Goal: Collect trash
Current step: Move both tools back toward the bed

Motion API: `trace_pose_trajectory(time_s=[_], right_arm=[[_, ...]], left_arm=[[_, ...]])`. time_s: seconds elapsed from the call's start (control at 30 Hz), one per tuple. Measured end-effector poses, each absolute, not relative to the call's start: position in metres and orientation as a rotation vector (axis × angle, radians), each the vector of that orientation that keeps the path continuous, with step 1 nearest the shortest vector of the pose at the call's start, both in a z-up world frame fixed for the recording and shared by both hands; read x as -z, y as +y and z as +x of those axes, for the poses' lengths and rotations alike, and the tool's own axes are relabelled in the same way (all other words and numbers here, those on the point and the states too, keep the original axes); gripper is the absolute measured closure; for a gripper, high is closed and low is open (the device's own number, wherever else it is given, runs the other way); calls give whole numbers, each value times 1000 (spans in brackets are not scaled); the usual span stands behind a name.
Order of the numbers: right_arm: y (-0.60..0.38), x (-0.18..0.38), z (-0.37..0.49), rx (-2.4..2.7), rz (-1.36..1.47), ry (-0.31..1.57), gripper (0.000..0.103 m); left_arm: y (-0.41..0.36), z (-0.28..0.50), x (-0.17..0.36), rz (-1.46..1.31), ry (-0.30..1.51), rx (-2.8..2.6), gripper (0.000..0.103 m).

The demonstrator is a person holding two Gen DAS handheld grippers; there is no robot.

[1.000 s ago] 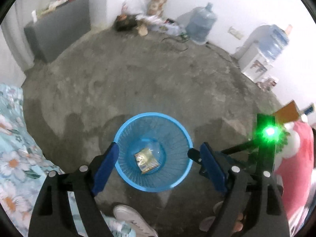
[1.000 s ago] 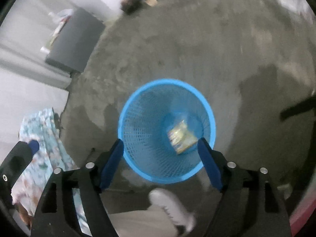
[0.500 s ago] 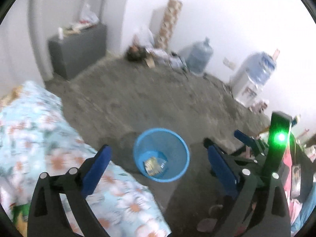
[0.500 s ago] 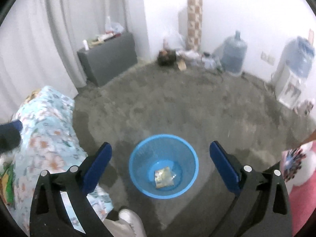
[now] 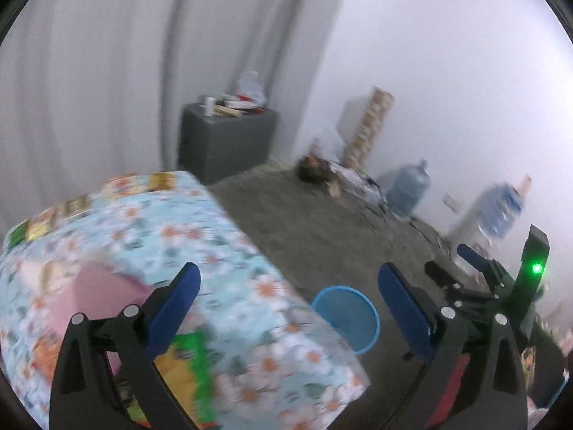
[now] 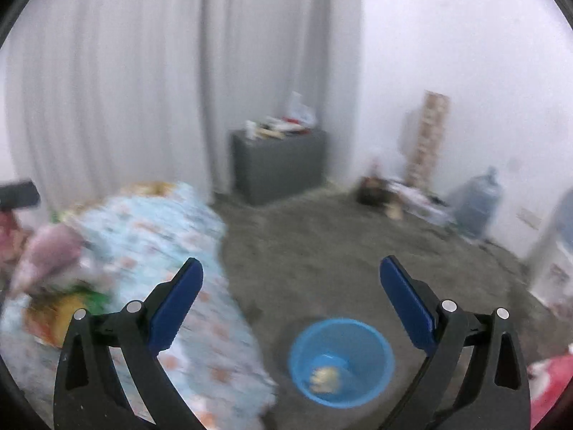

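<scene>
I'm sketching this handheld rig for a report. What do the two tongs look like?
Both the left tongs and right tongs are matte black angular frames with silver round bolts at the joints. Each finger ends in a flat blue pad. In the left wrist view, the other unit also shows a black upright post with a glowing green light.

Everything's motion-smeared. The wrappers on the bed (image 5: 186,251) are unreadable blobs, the bed hides part of the blue basket (image 5: 349,317), and the scrap inside it (image 6: 324,376) is too blurry to identify.

Both tools raised above basket (image 6: 341,362).
</scene>
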State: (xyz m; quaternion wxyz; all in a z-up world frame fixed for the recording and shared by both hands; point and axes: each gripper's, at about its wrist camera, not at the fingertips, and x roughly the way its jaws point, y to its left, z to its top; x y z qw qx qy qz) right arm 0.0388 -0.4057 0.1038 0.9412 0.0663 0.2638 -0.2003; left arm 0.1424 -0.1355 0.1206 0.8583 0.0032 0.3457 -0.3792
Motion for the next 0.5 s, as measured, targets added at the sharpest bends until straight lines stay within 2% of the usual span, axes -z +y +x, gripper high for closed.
trace_pose_trajectory(time_s=[0.33, 0.5], right_arm=[[-346, -147, 104, 140, 109, 531, 8], [-310, -163, 140, -51, 168, 561, 8]], left_arm=[[43, 153, -137, -174, 499, 455, 6], [112, 160, -130, -224, 497, 303, 6]])
